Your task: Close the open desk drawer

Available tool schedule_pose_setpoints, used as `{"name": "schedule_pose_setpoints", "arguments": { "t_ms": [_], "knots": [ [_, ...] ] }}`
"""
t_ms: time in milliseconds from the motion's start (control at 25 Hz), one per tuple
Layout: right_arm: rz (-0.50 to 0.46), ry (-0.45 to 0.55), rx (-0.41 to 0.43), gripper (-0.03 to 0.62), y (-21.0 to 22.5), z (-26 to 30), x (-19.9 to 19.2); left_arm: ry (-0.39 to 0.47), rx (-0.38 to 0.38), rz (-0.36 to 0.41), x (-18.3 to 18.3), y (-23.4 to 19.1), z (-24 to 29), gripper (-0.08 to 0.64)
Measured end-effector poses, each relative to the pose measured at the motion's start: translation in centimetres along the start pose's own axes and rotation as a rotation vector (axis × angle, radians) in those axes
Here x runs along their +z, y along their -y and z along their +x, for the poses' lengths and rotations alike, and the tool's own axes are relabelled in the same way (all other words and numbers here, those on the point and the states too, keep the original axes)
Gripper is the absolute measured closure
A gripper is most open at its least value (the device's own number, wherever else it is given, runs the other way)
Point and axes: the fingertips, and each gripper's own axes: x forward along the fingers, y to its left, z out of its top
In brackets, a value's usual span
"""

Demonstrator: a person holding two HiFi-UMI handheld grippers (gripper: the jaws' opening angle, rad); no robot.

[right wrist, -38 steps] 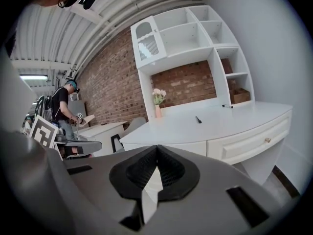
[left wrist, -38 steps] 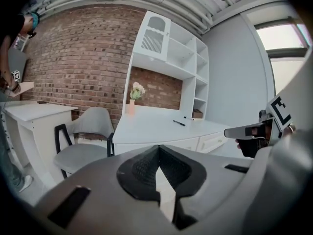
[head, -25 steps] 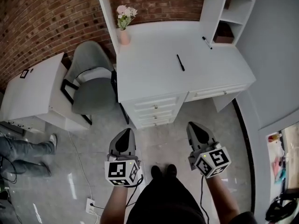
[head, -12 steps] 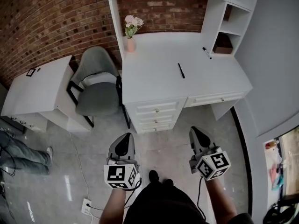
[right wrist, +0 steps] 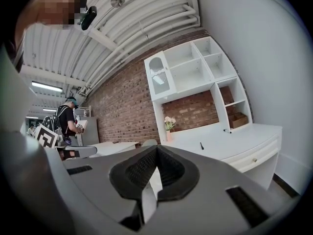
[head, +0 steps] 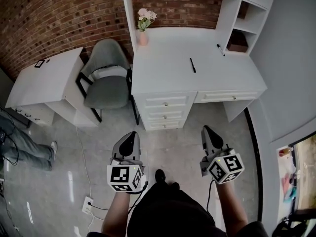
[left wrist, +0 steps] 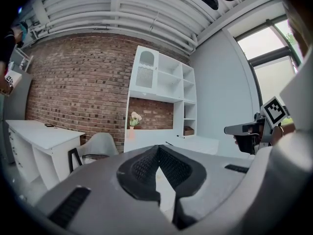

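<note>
The white desk [head: 168,78] stands ahead of me. It has three stacked drawers [head: 165,113] and a wide drawer [head: 228,96] to their right. From this height I cannot tell how far any drawer stands out. Both grippers hang over the floor, well short of the desk front. My left gripper [head: 132,134] is shut and holds nothing. My right gripper [head: 205,129] is also shut and empty. In the left gripper view the left gripper [left wrist: 157,148] points toward the desk. The right gripper [right wrist: 156,148] faces the wide drawer [right wrist: 254,156] in the right gripper view.
A grey chair [head: 106,83] stands at the desk's left side, next to a white side table [head: 47,85]. On the desk are a flower vase [head: 143,33], a black pen [head: 192,65] and a marker [head: 220,50]. A floor socket [head: 88,204] with a cable lies at lower left.
The desk has shifted right and slightly down in the head view, and more of the hutch and side table shows. Both grippers stay shut at about the same place.
</note>
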Motion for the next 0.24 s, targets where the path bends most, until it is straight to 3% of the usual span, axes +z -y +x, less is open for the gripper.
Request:
{"name": "schedule_pose_setpoints", "arguments": {
  "t_ms": [240],
  "knots": [
    [-0.022, 0.013, 0.001, 0.588, -0.1, -2.2, 0.8, 0.012, 0.017, -0.004, 0.5, 1.4, -1.5, 0.551]
  ]
}}
